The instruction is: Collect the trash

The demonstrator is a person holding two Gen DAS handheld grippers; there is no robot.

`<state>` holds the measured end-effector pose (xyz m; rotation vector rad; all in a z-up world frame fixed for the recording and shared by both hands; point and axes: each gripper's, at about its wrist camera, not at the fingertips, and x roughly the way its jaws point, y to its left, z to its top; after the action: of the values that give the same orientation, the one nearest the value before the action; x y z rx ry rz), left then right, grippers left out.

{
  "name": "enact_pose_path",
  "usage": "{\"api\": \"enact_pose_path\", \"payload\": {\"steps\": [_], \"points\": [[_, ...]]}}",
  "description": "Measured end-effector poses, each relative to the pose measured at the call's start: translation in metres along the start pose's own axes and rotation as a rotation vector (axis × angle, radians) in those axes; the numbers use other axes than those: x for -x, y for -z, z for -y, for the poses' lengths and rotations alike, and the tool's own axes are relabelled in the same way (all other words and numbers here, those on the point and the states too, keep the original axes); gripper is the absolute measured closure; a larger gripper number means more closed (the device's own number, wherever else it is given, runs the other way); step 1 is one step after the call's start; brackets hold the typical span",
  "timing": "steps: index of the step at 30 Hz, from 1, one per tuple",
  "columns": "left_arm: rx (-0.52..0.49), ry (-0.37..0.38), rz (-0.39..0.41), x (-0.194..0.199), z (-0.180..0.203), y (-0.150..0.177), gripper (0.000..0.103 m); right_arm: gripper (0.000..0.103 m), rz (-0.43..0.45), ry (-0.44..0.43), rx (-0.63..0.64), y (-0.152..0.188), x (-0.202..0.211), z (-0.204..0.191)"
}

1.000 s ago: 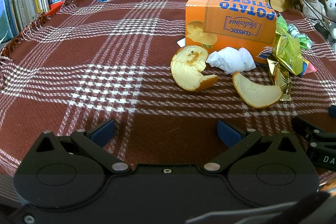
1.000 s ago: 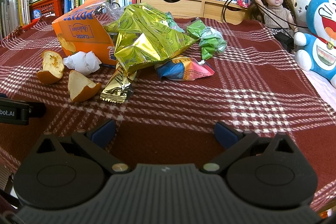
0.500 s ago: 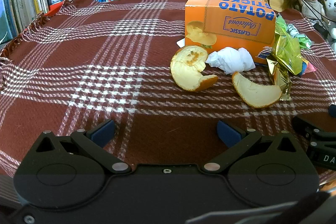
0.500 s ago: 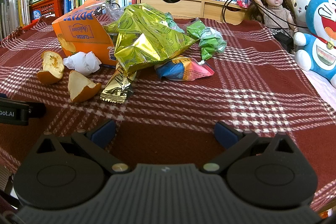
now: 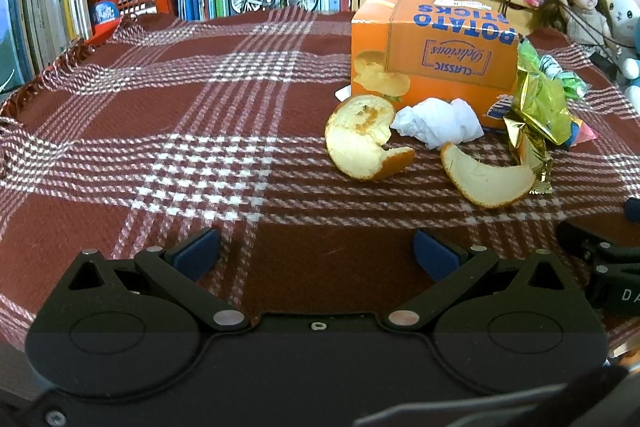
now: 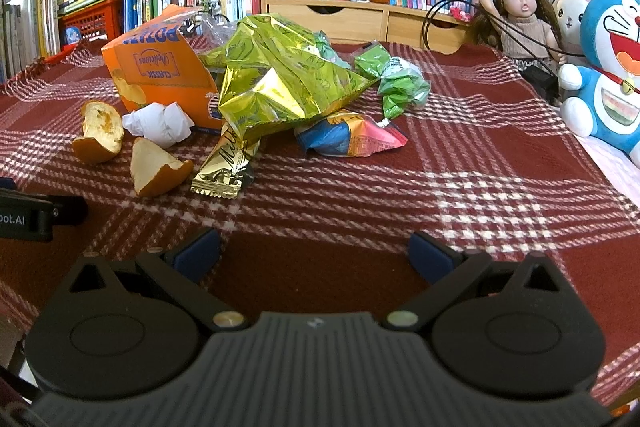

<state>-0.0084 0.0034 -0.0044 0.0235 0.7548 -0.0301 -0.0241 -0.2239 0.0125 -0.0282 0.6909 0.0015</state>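
Both the left gripper [image 5: 316, 251] and right gripper [image 6: 314, 251] are spread wide, empty; trash [image 6: 280, 87] is seen at eleven o'clock of the right one.

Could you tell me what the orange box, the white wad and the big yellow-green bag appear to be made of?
The orange box looks like printed matte cardboard, with crisp folded edges. The white wad is probably tissue or paper, crumpled with soft creases. The yellow-green bag seems to be metallised plastic film, given its mirror-like glints and sharp crinkles.
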Motion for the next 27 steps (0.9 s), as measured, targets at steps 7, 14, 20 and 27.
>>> {"api": "enact_pose_path", "payload": {"steps": [7,14,20,27], "points": [[0.033,0.065,0.095,0.013,-0.012,-0.001,0.009,0.0,0.05,-0.047,-0.011,-0.002,0.006,0.007],[0.062,0.098,0.17,0.013,-0.02,-0.014,0.016,0.009,0.144,-0.137,0.029,-0.021,0.018,-0.001],[0.077,0.148,0.175,-0.001,-0.016,-0.021,0.016,0.023,0.155,-0.255,0.066,-0.024,0.021,-0.021],[0.139,0.222,0.103,-0.026,-0.016,-0.029,0.061,0.032,0.132,-0.285,0.172,-0.02,0.012,-0.049]]}}
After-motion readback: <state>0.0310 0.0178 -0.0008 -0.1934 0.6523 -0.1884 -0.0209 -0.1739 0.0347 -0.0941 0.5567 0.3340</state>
